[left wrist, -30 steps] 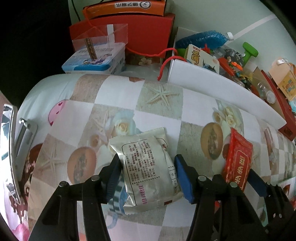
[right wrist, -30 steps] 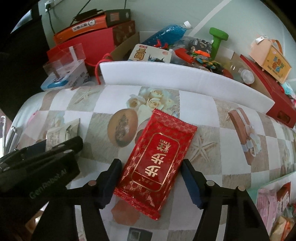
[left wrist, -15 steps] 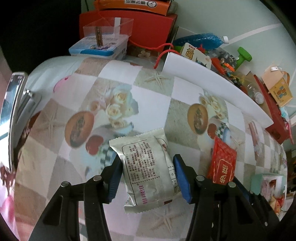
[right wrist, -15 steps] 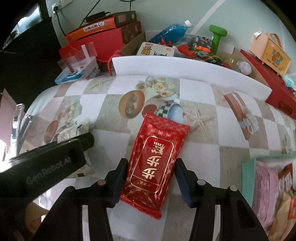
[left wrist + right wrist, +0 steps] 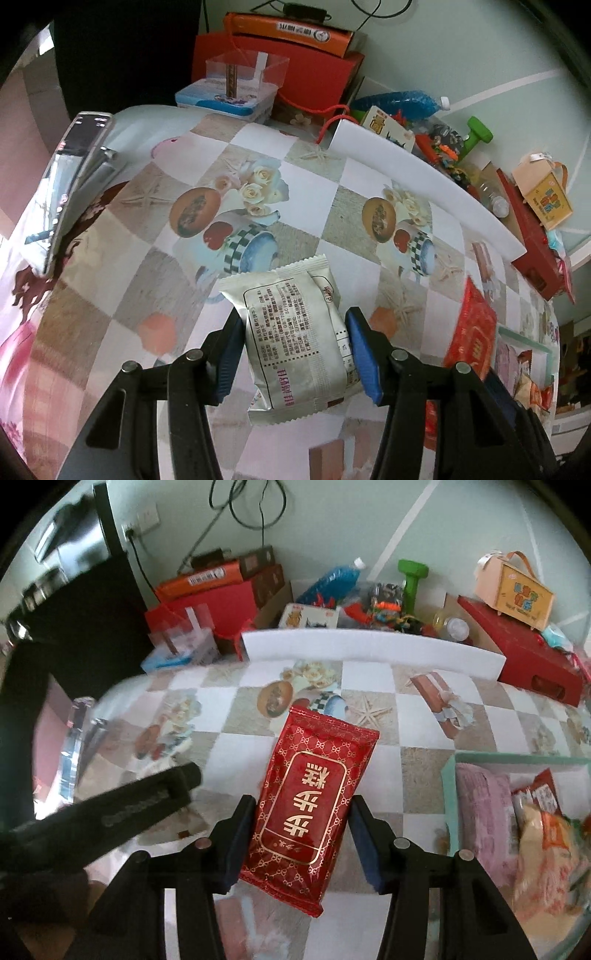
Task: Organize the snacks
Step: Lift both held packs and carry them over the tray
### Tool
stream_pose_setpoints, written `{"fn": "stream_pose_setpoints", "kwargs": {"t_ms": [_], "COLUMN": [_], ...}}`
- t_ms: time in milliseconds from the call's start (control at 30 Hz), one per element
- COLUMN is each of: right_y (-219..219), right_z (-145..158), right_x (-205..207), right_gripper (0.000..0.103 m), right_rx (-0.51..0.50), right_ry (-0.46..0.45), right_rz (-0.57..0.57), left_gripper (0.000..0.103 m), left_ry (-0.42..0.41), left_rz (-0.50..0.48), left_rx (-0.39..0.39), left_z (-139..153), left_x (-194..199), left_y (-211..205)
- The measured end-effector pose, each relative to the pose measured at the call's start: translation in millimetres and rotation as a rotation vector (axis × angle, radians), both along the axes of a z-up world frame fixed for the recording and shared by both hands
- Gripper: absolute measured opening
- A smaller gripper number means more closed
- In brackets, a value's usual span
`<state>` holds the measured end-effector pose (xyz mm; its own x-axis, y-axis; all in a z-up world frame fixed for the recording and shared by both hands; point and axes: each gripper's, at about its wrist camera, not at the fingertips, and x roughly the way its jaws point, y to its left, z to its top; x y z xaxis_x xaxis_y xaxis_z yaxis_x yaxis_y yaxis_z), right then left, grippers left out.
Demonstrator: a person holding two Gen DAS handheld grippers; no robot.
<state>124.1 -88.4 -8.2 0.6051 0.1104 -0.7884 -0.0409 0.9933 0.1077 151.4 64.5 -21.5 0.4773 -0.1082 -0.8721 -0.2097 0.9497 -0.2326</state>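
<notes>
The left gripper (image 5: 295, 354) is clamping a silver snack packet (image 5: 295, 332) between its blue pads, holding it above the checked tablecloth of the worktop (image 5: 280, 155). The right gripper (image 5: 301, 840), whose jaws have just been closing, is gripping a red snack packet (image 5: 314, 797) by its sides, also lifted off the cloth. A mint-green box (image 5: 517, 760) of snacks is sitting to its right.
</notes>
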Motion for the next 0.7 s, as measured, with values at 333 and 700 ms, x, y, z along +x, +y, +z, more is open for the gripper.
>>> {"fn": "stream_pose_setpoints", "kwargs": {"t_ms": [333,700], "right_y": [-22.5,-61.1], "right_z": [39.0,68.3], "right_x": [-48.5,-83.2], "right_gripper": [0.054,0.054], "right_rx": [0.007,0.027], "right_ry": [-0.109,-0.204], "right_rz": [-0.044,-0.120], "left_gripper": [0.056,0.056], "left_ry": [-0.095,-0.219], "left_rz": [0.008,-0.092], "left_rx": [0.015,-0.008], "left_z": [43.4,84.8], "left_x": [-35.0,-59.3], "left_y": [-4.0,-46.7]}}
